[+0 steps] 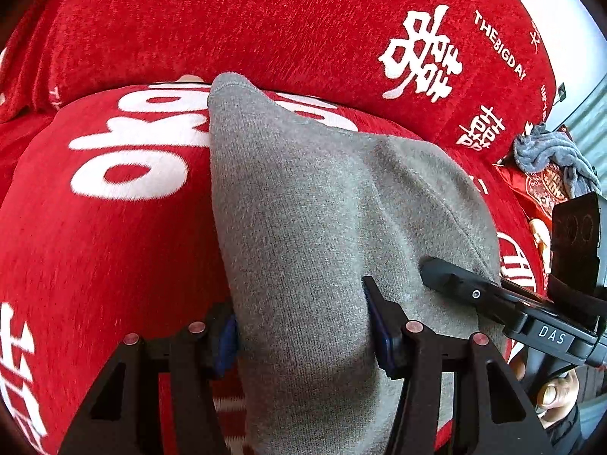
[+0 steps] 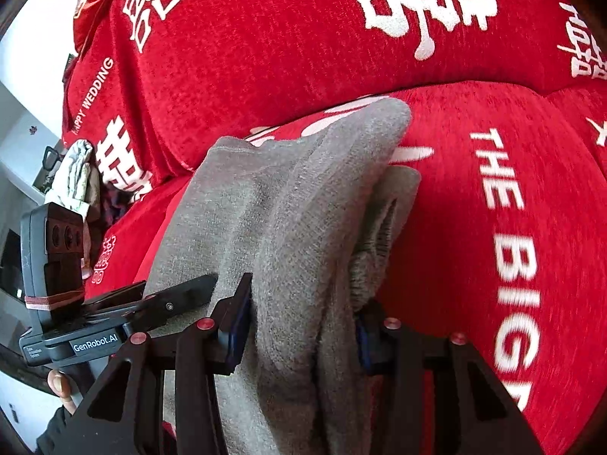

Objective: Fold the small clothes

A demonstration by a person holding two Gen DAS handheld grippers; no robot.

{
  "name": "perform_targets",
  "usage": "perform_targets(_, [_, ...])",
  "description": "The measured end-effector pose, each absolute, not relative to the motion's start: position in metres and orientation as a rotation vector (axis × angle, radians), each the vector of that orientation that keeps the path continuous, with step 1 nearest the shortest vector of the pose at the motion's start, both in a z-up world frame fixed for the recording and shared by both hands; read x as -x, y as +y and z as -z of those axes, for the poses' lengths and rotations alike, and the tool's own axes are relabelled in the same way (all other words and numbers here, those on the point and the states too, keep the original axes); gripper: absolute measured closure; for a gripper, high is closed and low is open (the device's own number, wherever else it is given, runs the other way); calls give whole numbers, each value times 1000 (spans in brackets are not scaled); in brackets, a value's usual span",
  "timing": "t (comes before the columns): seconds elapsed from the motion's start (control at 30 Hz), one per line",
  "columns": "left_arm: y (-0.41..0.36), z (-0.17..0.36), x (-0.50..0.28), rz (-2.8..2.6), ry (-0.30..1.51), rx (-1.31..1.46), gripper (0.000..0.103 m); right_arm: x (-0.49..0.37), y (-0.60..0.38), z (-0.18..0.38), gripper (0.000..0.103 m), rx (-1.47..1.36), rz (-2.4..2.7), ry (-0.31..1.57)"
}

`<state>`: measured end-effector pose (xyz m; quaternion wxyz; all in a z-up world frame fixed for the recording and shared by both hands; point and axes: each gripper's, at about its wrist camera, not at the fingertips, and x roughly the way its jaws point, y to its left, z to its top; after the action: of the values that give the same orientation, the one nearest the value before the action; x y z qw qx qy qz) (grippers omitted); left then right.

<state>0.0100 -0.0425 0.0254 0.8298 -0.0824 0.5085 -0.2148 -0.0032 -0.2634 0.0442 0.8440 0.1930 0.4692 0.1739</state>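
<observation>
The left gripper (image 1: 303, 333) is clamped on a soft grey knitted garment (image 1: 318, 208), and the right gripper (image 2: 301, 330) is clamped on the same bunched fabric (image 2: 288, 204), so the garment is held between both, its ribbed hem draped forward over a red chenille sofa cover (image 1: 114, 227) woven with white lettering.

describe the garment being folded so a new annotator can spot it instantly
Start at the red sofa cover printed with big white characters. On its seat lies a plain gray knit cloth, pinched at its near edge by the left gripper and the right gripper. Unlike the crumpled bluish-gray cloth by the sofa's end, it is smooth, unprinted and held.
</observation>
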Motion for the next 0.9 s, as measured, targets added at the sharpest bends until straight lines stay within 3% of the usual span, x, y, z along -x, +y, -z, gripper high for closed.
perform_targets(0.9, [-7,-25,96,434,1011,138,45,97,-223,-47,55,-336,-399,955])
